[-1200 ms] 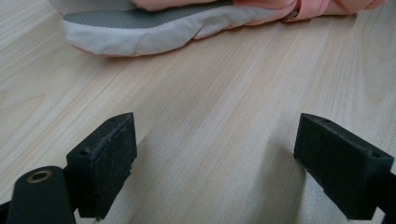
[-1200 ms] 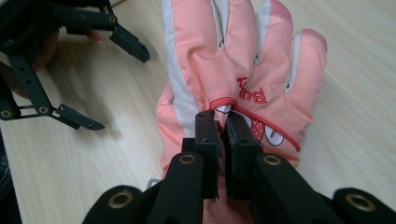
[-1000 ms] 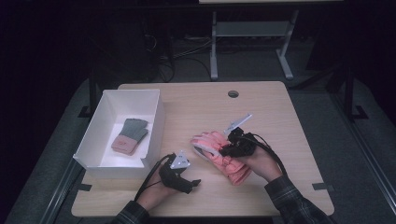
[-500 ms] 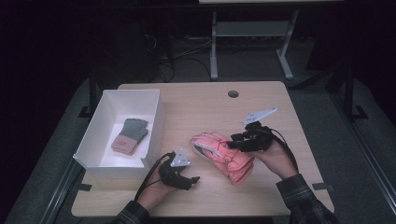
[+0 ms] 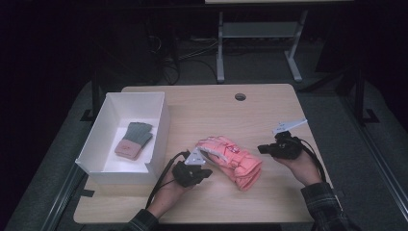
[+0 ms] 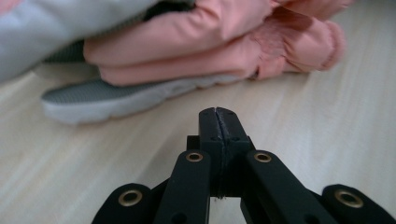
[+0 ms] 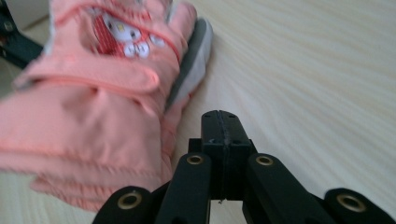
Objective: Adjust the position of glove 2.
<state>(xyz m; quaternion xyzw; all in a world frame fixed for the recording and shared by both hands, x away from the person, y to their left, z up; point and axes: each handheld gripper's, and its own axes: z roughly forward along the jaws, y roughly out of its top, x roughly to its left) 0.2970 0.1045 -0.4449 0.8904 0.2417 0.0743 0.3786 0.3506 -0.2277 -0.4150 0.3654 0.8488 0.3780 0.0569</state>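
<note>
black jaws of my left claw [image 6: 218,122] are pressed flat together with nothing between them, hovering just above the pale wooden table [image 5: 202,103]. straight ahead, close but not touching, lies the pink padded glove [image 6: 219,42] with its grey-white edge against the wood. from the high view this claw [image 5: 208,172] sits just beside the glove's near left end, my left hand [image 5: 166,197] behind it.

my right claw [image 7: 220,126] is also closed tight, empty, its tips beside the glove [image 7: 98,107] but apart from it; a small cartoon patch shows on the glove's strap. from above, the right claw [image 5: 261,149] sits a little off the glove's [image 5: 231,161] right side, my right hand [image 5: 303,166] near the table's right edge.

the glove lies in the middle of the front half of the table. a white box [image 5: 159,130] stands to its left, holding a folded grey and pink item [image 5: 133,139]. bare wood lies open behind the glove, up to a round hole [image 5: 240,96] by the far edge.
</note>
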